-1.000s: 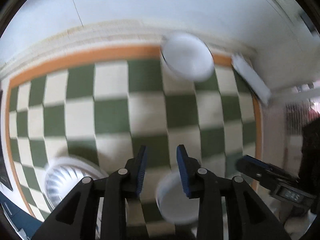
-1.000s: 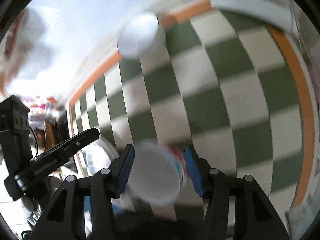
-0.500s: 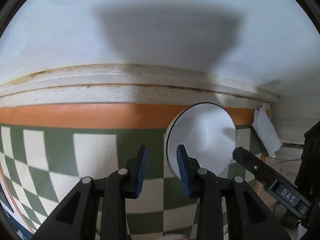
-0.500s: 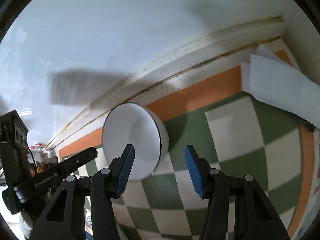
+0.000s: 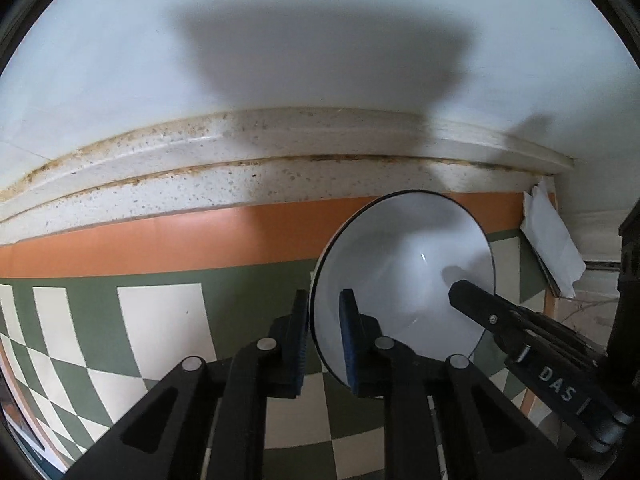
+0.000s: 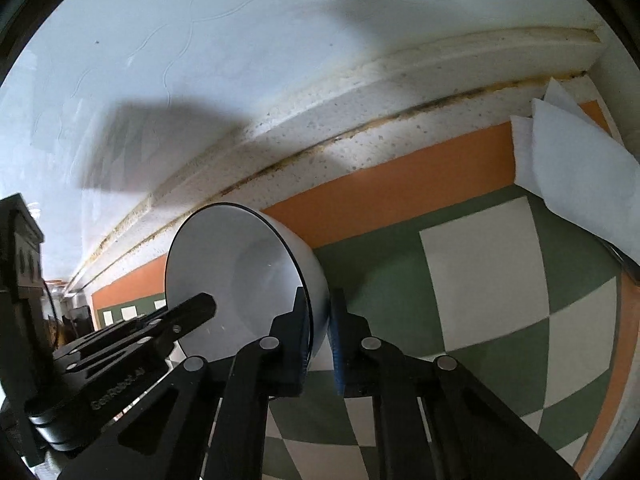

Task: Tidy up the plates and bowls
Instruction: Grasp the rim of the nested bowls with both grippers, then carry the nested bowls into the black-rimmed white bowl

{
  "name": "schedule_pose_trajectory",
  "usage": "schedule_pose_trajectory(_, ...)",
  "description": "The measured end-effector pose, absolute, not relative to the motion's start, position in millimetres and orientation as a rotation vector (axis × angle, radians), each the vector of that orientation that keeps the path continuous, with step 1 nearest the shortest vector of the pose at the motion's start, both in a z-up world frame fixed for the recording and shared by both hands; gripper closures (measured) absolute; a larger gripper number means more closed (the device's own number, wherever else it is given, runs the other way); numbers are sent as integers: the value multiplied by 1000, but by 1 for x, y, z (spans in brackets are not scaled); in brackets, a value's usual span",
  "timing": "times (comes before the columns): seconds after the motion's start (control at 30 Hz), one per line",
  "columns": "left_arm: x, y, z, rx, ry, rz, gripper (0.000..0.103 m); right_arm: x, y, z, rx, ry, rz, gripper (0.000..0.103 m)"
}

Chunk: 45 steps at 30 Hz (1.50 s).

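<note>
A white bowl [image 5: 404,264] with a thin dark rim sits on the checkered mat close to the back wall. My left gripper [image 5: 323,320] is closing on the bowl's left rim, one pad inside and one outside. In the right wrist view the same bowl [image 6: 240,264] has my right gripper [image 6: 319,316] closing on its right wall, the pads pressing on both sides. Each gripper also shows in the other's view: a black finger of the right one [image 5: 480,312] and of the left one [image 6: 188,314], reaching over the bowl.
The mat [image 5: 160,320] is green and cream checks with an orange border, ending at a speckled ledge [image 5: 280,168] below a white wall. Folded white paper [image 6: 572,176] lies at the mat's right back corner.
Both grippers travelled from the middle of the mat toward the wall and came down at the white bowl. Both pairs of jaws, open half a second ago, have closed on its rim.
</note>
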State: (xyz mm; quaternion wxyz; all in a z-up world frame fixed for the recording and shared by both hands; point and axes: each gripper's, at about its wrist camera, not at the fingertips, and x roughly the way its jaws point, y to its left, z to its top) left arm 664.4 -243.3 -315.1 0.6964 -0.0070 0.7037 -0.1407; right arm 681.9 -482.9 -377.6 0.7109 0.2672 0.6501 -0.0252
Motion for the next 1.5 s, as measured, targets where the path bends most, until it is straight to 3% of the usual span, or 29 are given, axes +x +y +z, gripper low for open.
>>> schedule_pose_trajectory(0.43,595,-231,-239,-22,1467,-388,90,605,-458,-303,540,1392,-33,92)
schedule_pose_trajectory(0.77,508,-211,-204,-5,1466,-482,90,495,-433,-249,508,1372,-47,92)
schedule_pose_trajectory(1.07,455,-197,-216,25,1503,-517,90,424,-414,-264,541,1419,-58,92)
schedule_pose_trajectory(1.5,430,-202,-245,115,1536,-500,90,397,-408,-300,577,1478,-65,92)
